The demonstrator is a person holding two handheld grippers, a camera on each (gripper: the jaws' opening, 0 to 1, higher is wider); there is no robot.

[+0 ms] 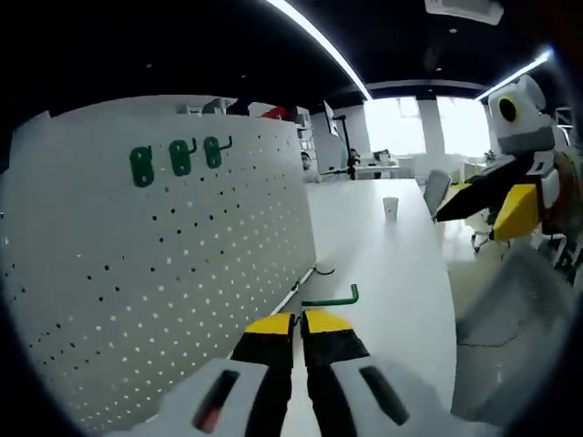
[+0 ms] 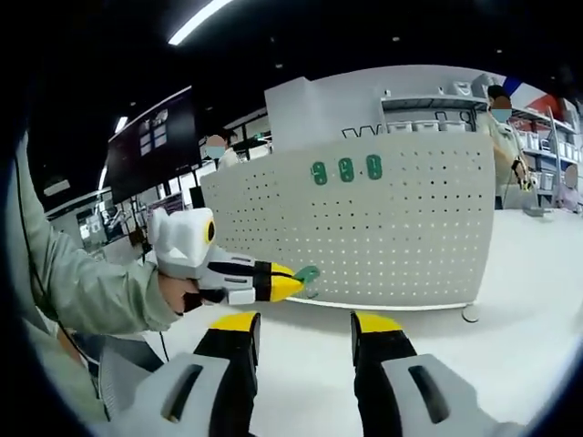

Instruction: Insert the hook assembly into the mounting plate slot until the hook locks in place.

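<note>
A white pegboard (image 1: pixel 164 273) stands upright on the white table (image 1: pixel 383 273), with three green hooks (image 1: pixel 182 157) hung in a row near its top. My left gripper (image 1: pixel 298 322) is shut on another green hook (image 1: pixel 332 299), whose rod pokes out past the yellow tips close to the board's lower edge. In the right gripper view the pegboard (image 2: pixel 392 228) faces me with the three hooks (image 2: pixel 346 169), and the left gripper (image 2: pixel 293 282) holds the green hook (image 2: pixel 308 273) near the board's lower left. My right gripper (image 2: pixel 307 328) is open and holds nothing; it also shows as the right gripper (image 1: pixel 455 208).
A paper cup (image 1: pixel 390 208) stands far down the table, with a chair (image 1: pixel 435 189) beyond it. A round foot (image 2: pixel 469 314) sits at the board's right corner. A person's sleeve (image 2: pixel 73 282) reaches in from the left; people stand behind the board (image 2: pixel 499 118).
</note>
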